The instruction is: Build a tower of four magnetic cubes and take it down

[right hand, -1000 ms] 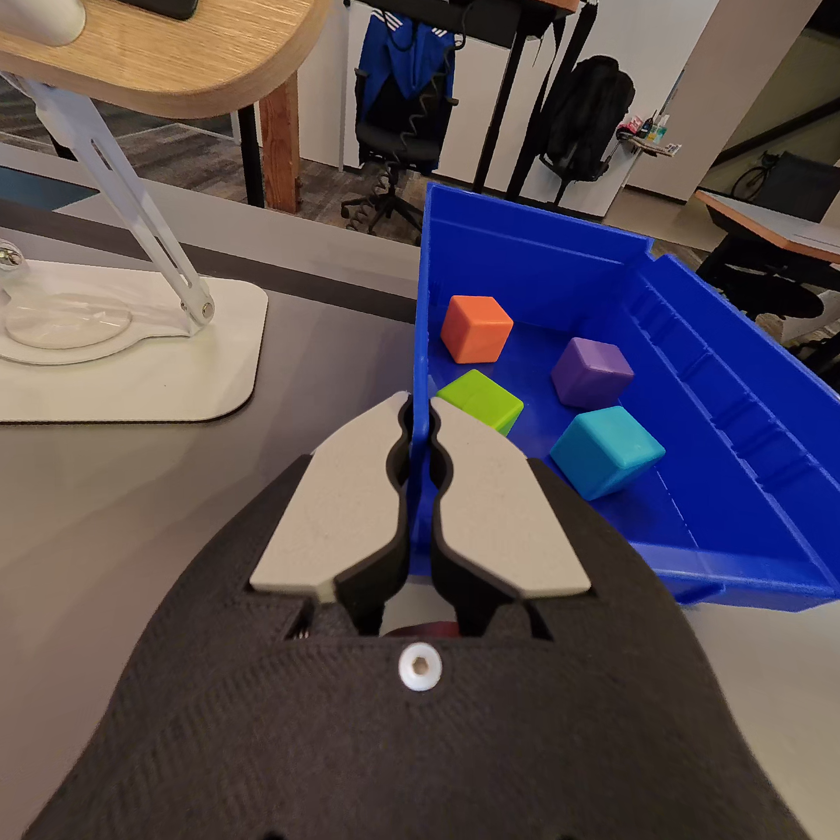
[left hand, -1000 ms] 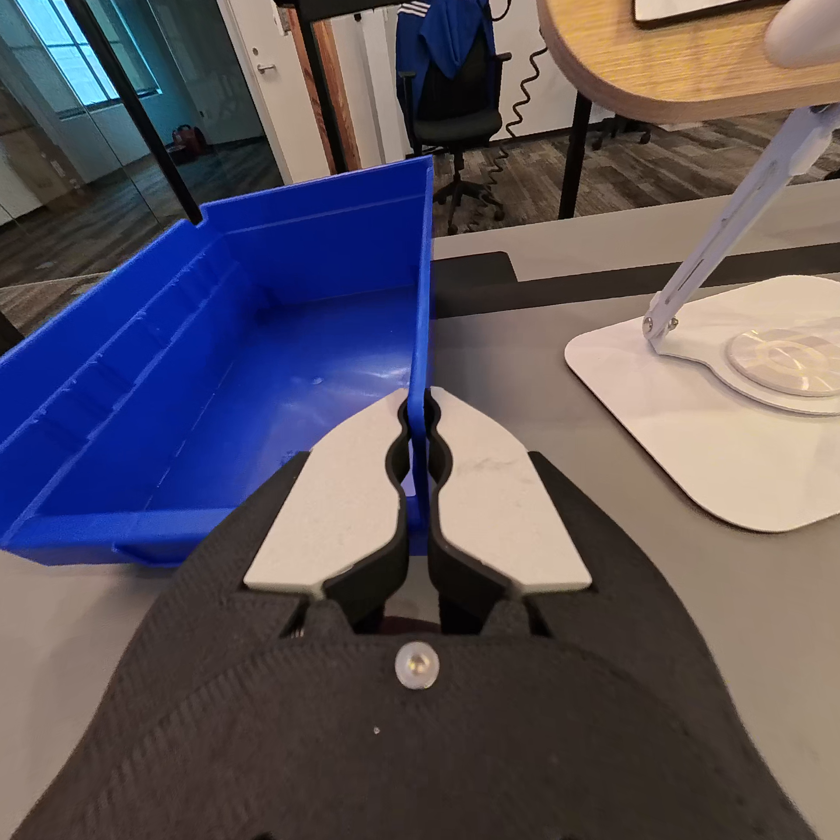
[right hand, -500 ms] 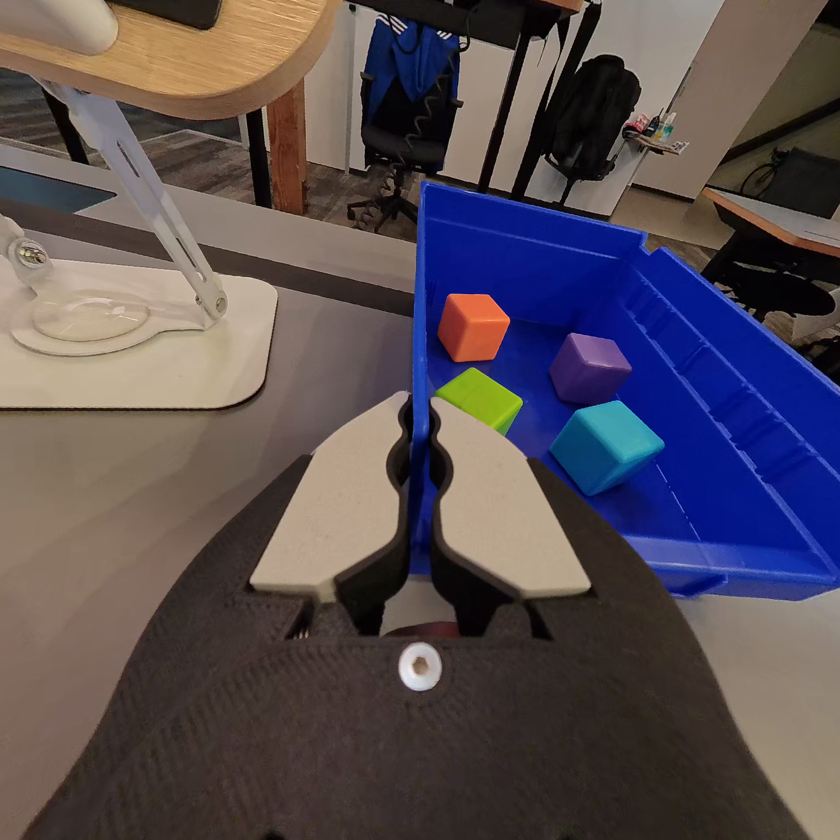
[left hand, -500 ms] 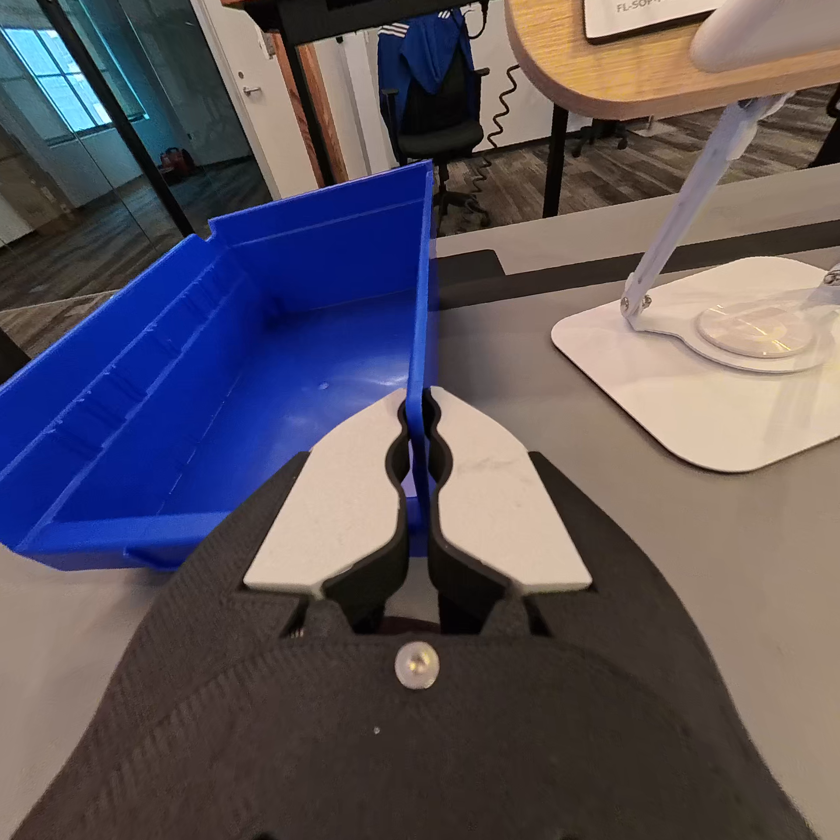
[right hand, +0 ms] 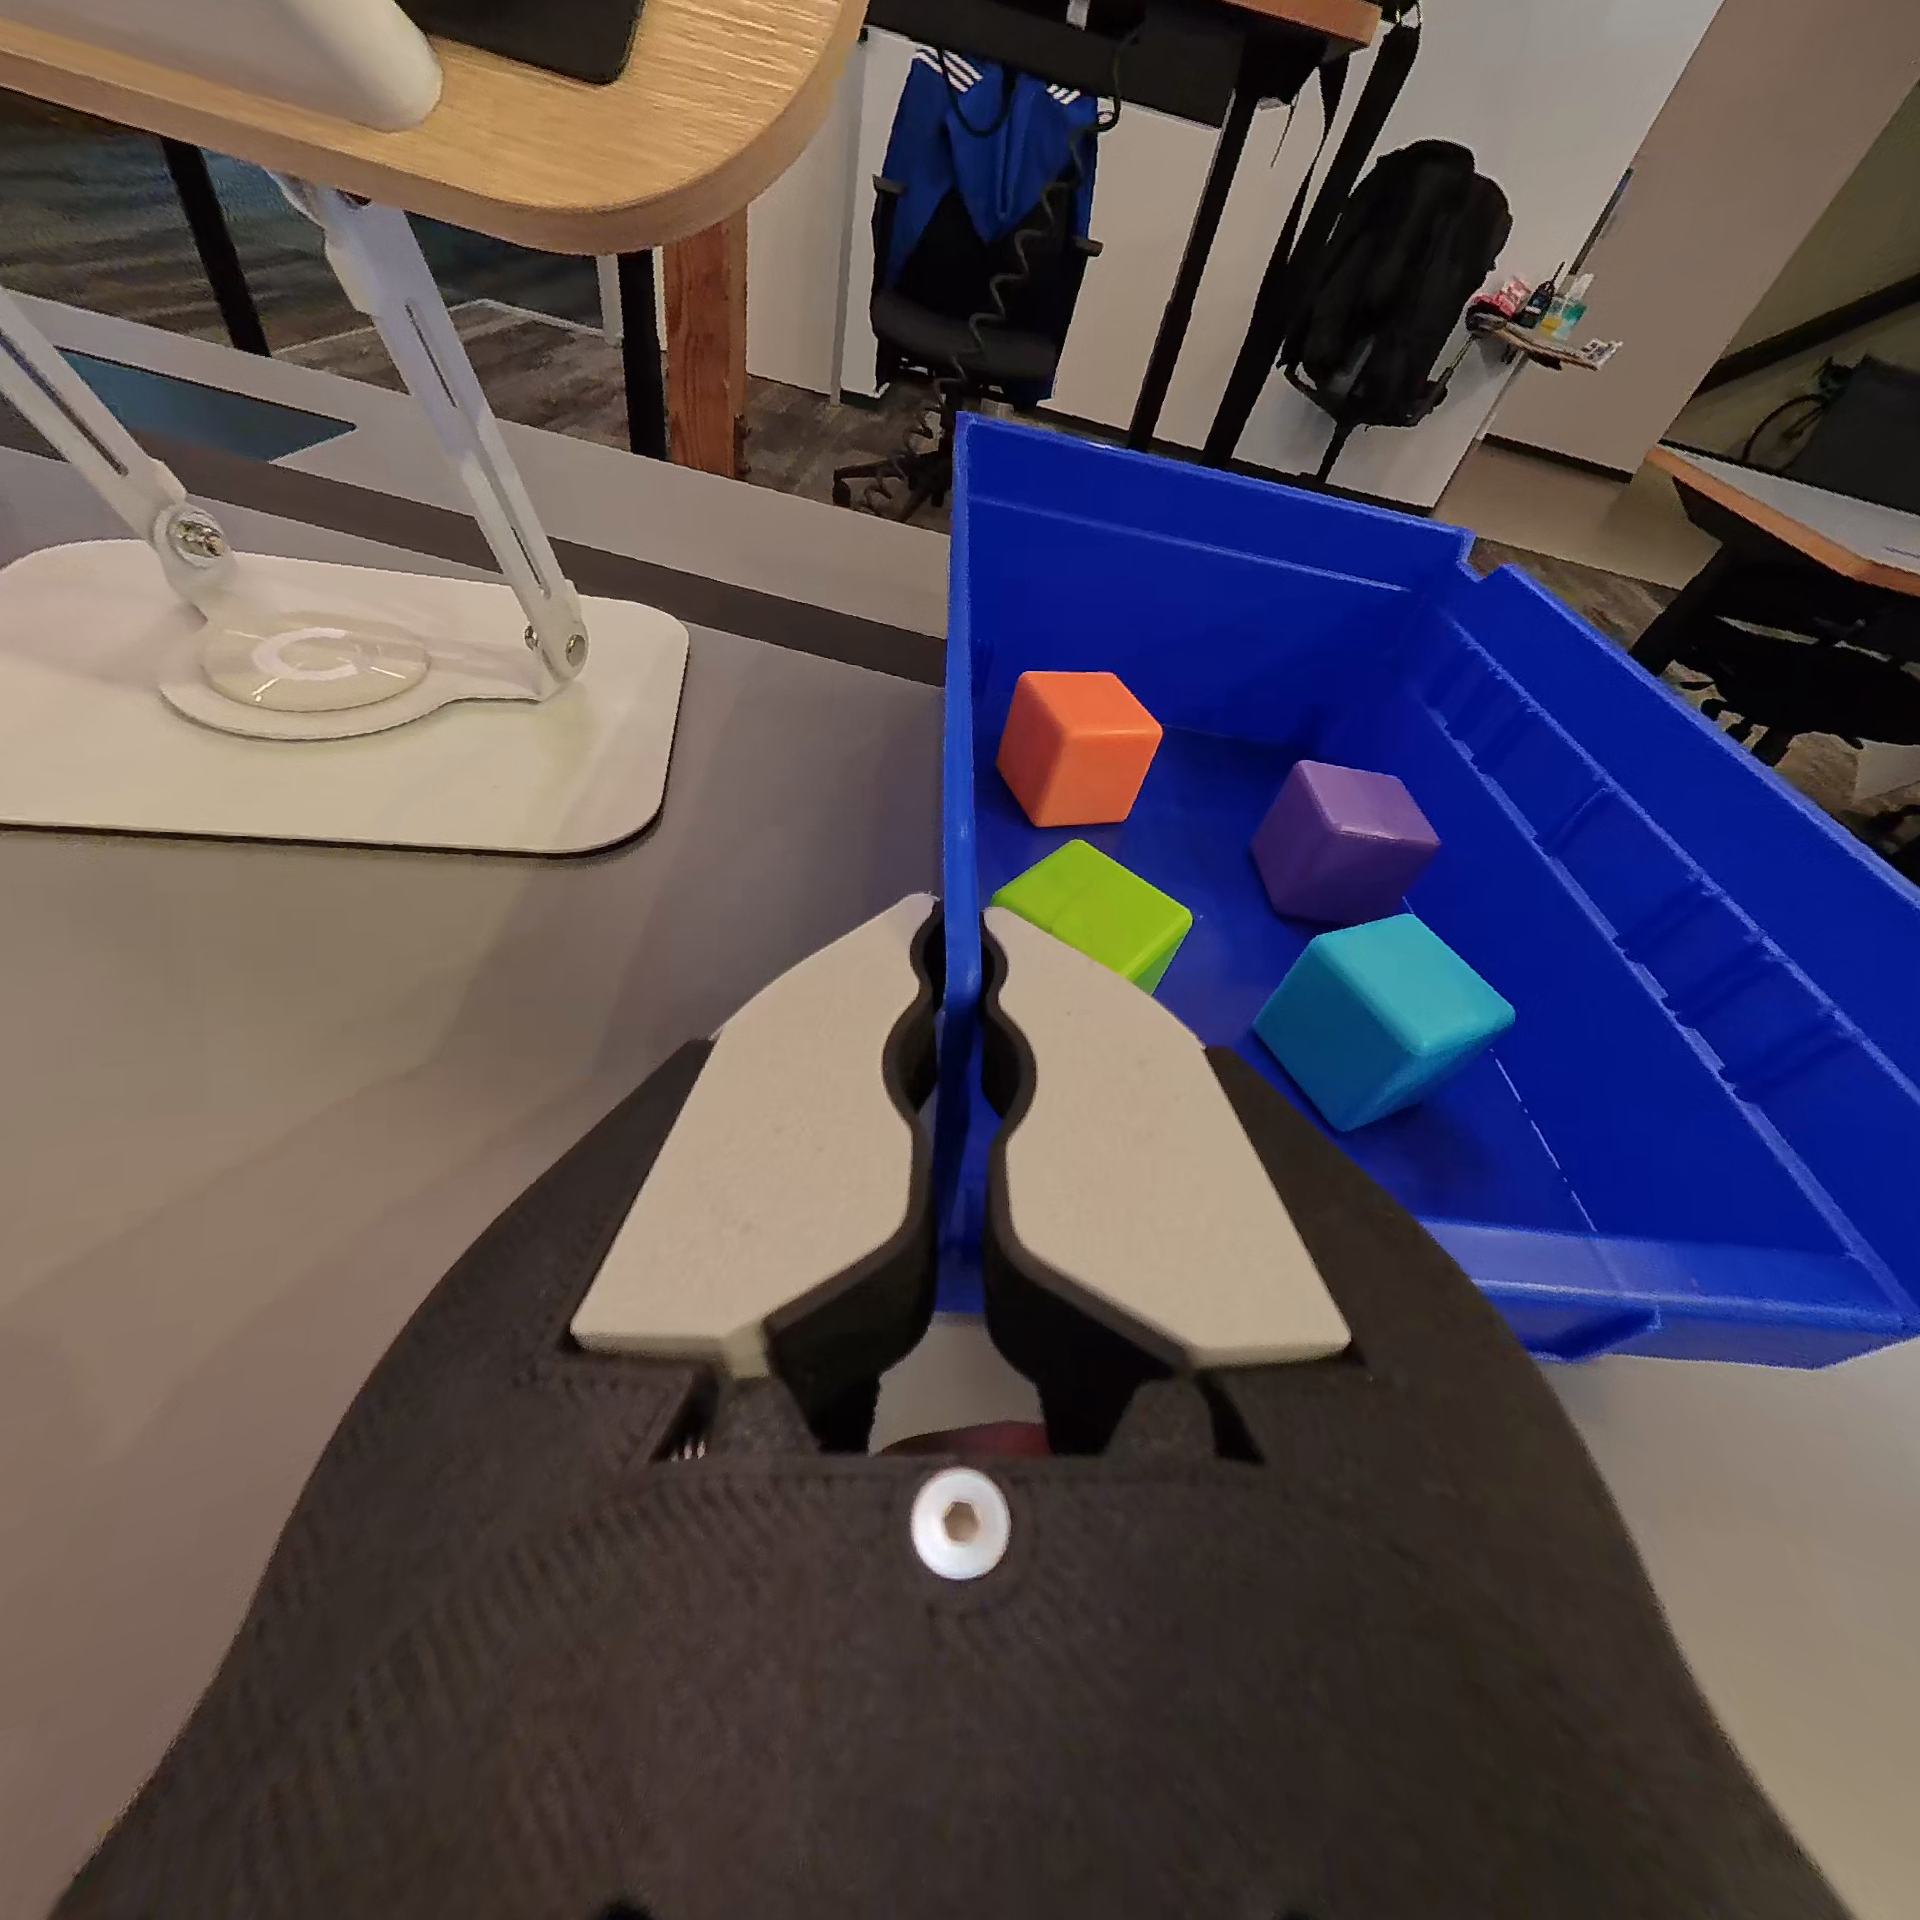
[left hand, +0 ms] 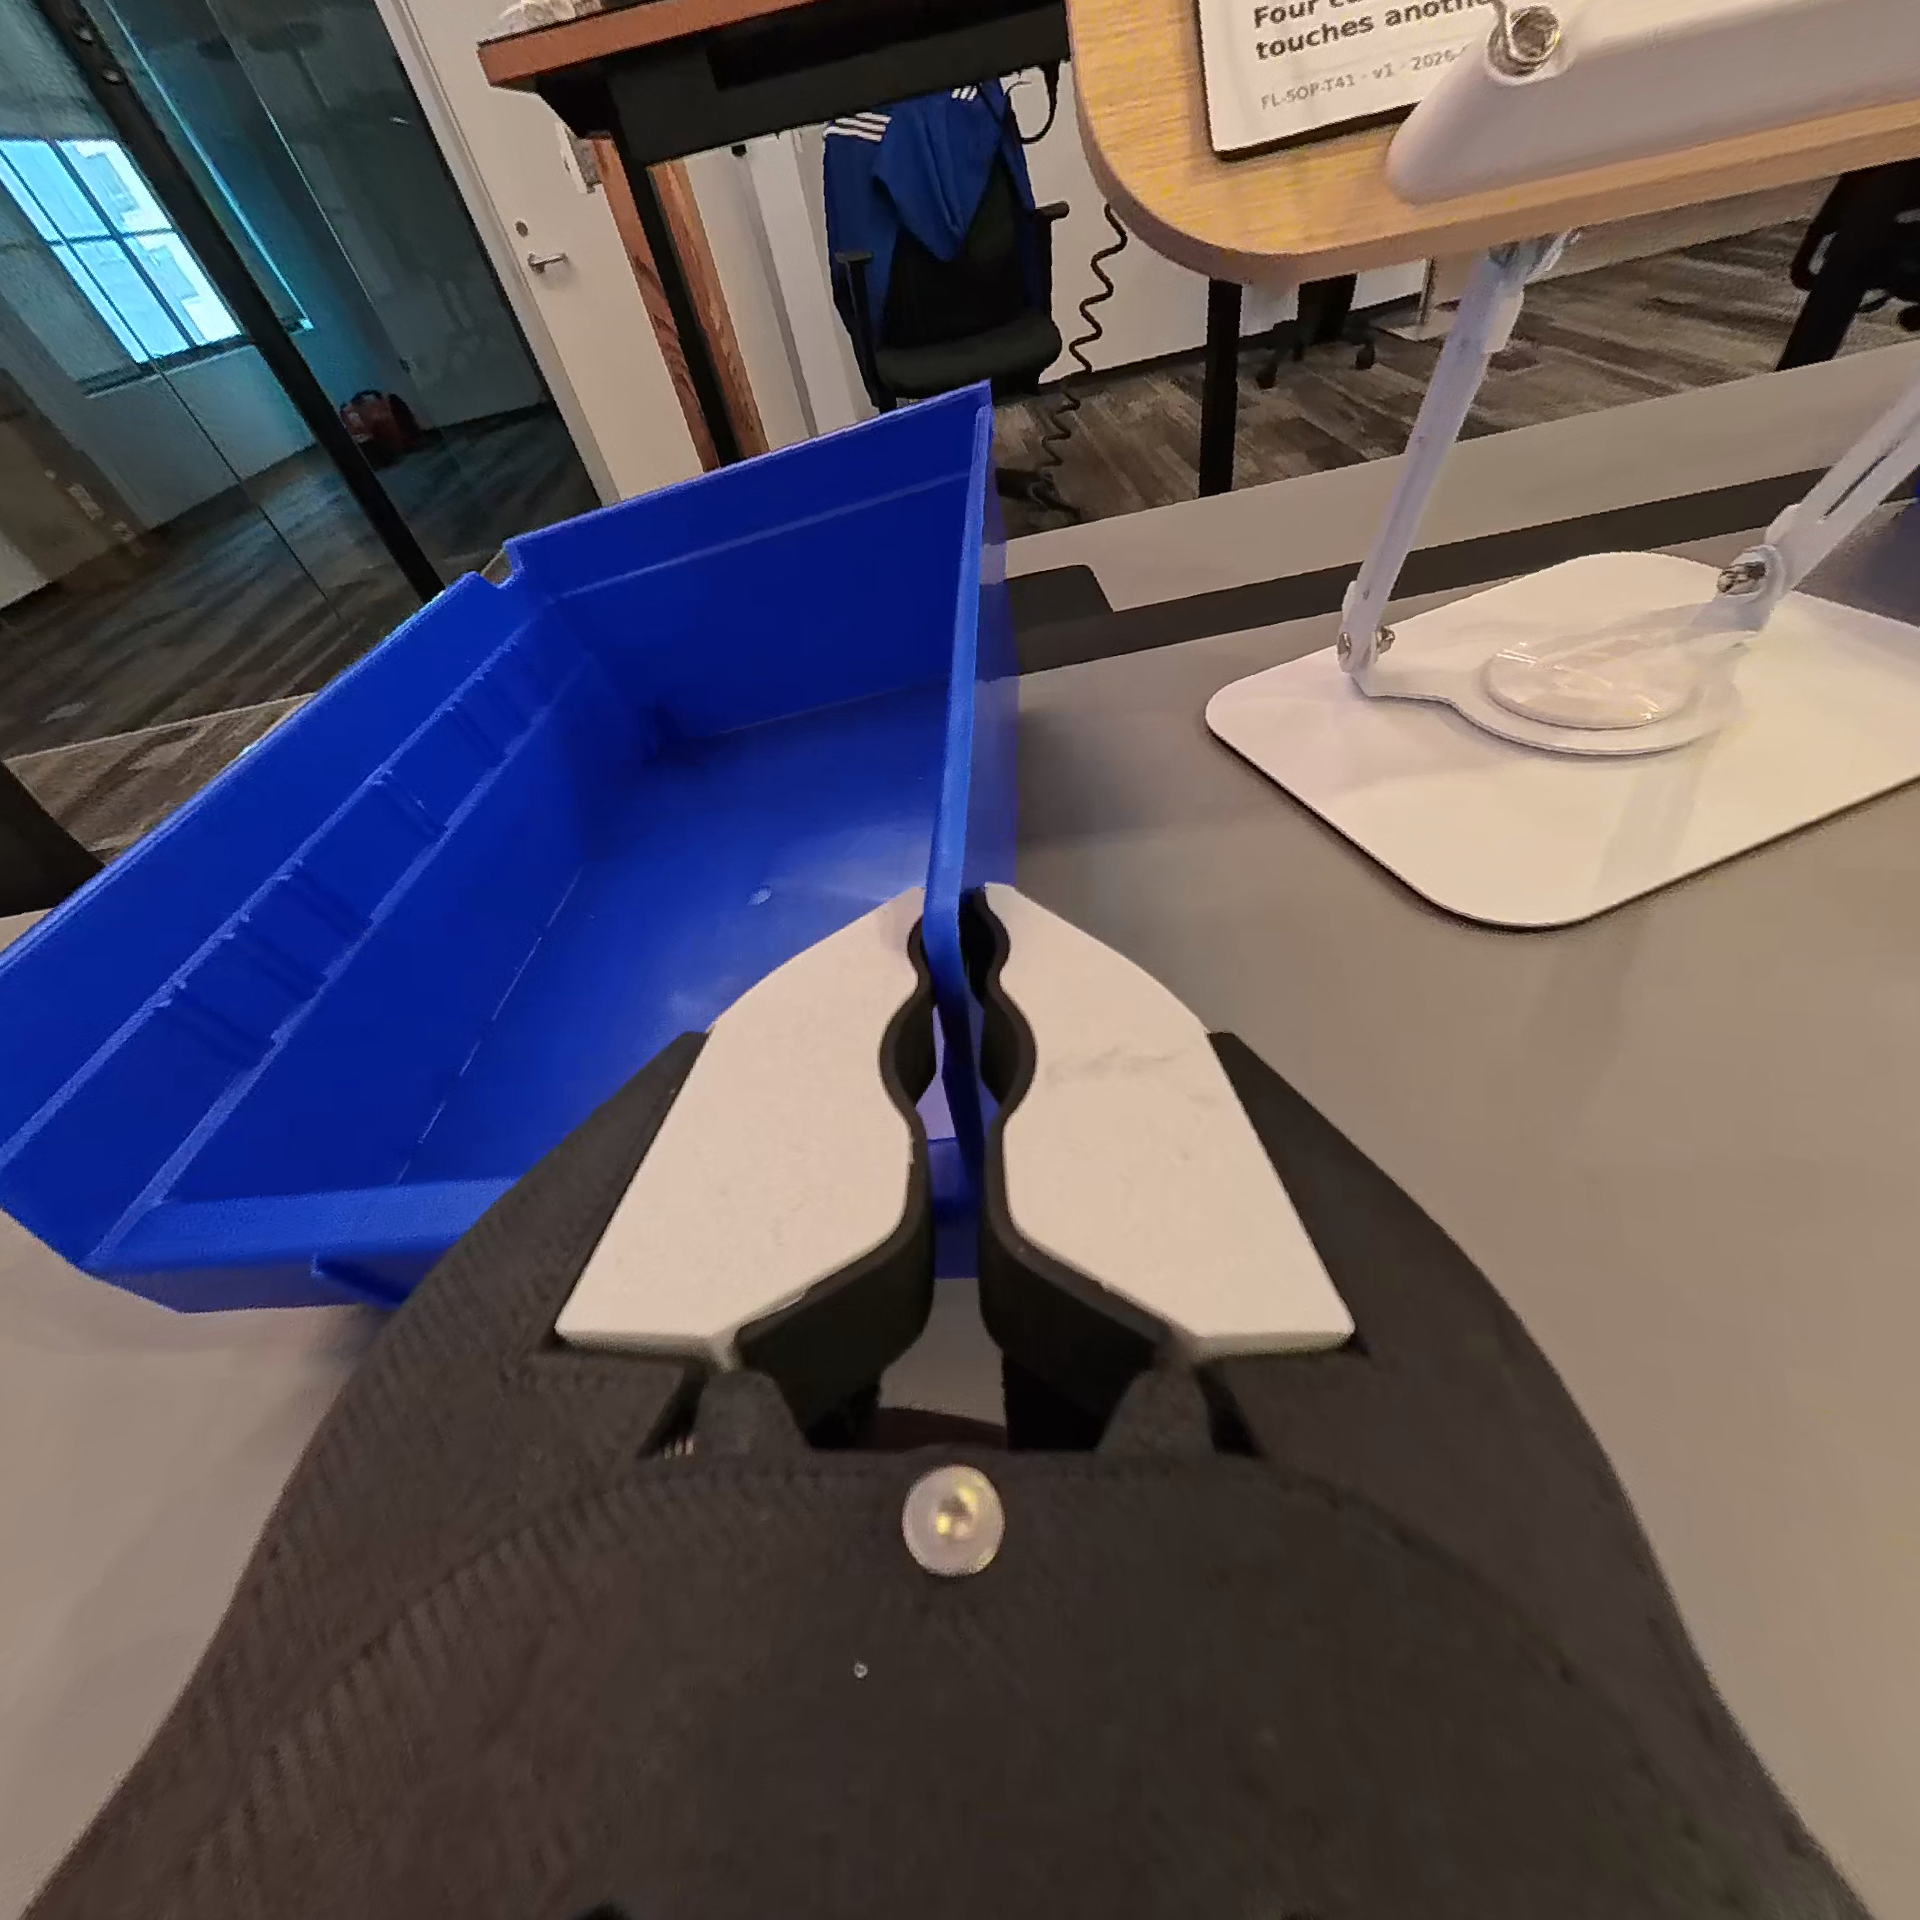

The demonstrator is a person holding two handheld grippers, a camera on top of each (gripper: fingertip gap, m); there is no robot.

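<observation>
Bins (left hand: 665, 665) shifted lower-left; your grippers (left hand: 954, 935) (right hand: 961, 940) stay pinching their walls, cubes (right hand: 1075, 743) unstacked at frame right.

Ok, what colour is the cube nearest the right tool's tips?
Green, lying in the blue bin; the right wrist view shows it best.

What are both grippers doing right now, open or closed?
Left gripper: closed on the wall of an empty blue bin.
Right gripper: closed on the wall of the cube-filled blue bin.
</observation>
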